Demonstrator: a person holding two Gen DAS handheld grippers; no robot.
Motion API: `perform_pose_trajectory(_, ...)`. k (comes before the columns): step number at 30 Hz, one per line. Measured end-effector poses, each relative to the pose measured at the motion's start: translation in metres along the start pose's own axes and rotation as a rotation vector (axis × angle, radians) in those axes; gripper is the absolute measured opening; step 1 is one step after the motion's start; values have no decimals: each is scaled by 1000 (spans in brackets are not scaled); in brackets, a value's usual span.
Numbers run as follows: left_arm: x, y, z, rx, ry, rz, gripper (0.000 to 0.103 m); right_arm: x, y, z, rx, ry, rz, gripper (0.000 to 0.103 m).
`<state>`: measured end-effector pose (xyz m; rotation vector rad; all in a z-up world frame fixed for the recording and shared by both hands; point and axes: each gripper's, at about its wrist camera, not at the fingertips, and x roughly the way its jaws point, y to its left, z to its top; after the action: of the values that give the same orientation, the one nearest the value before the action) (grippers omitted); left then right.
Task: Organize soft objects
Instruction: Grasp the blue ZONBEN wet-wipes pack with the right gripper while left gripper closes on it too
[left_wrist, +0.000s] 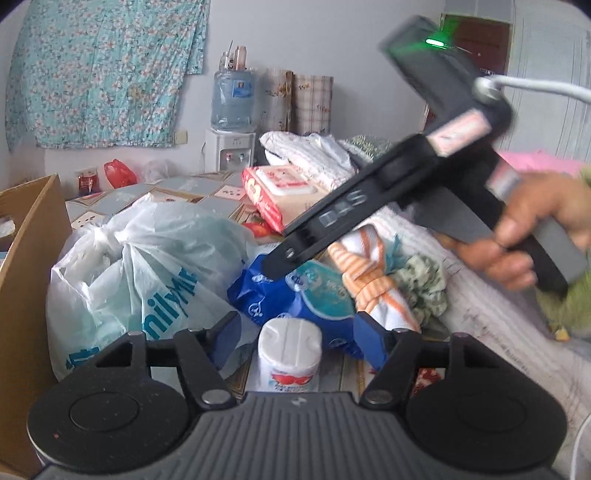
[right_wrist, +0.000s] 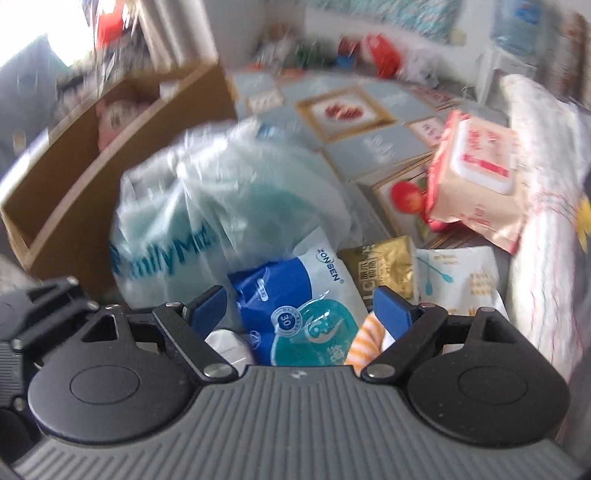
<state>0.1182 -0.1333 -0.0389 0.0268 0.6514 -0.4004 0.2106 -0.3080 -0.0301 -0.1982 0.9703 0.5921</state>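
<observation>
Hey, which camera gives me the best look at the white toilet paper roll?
The left wrist view. The toilet paper roll stands whole and sharp between the open left gripper's fingers. The right wrist view shows only a blurred white sliver, mostly hidden behind the right gripper.

A white tissue roll (left_wrist: 289, 354) with a red print stands upright at the near edge of the pile, just in front of a blue and teal soft pack (right_wrist: 295, 314), crumpled and lying flat. Beside that pack lies an orange-and-white striped towel (left_wrist: 369, 273), knotted into a bundle, and a green floral cloth (left_wrist: 424, 284) sits scrunched against it. A big translucent plastic bag (right_wrist: 207, 206) with blue lettering bulges on the other side, next to the blue pack. Farther back, a pink wet-wipe pack (left_wrist: 280, 192) leans tilted against folded white bedding (left_wrist: 314, 151).
</observation>
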Motion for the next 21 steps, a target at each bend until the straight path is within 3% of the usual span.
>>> perform_pose_trajectory(5,12,9,-8,-21,49,-30,67,37,8,14,-61,131,-23,90)
perform_pose_trajectory(12,19,17,-15,-30,62,-58,64,57,13,21,-89,230,-9,93)
perform_pose_trajectory(19,21,22,-12,-39,53,-62,64,48,-3,16,6,150,7,77)
perform_pose_trajectory(21,19,23,-10,-46,38,-67,73,37,-16,14,72,96,15,76)
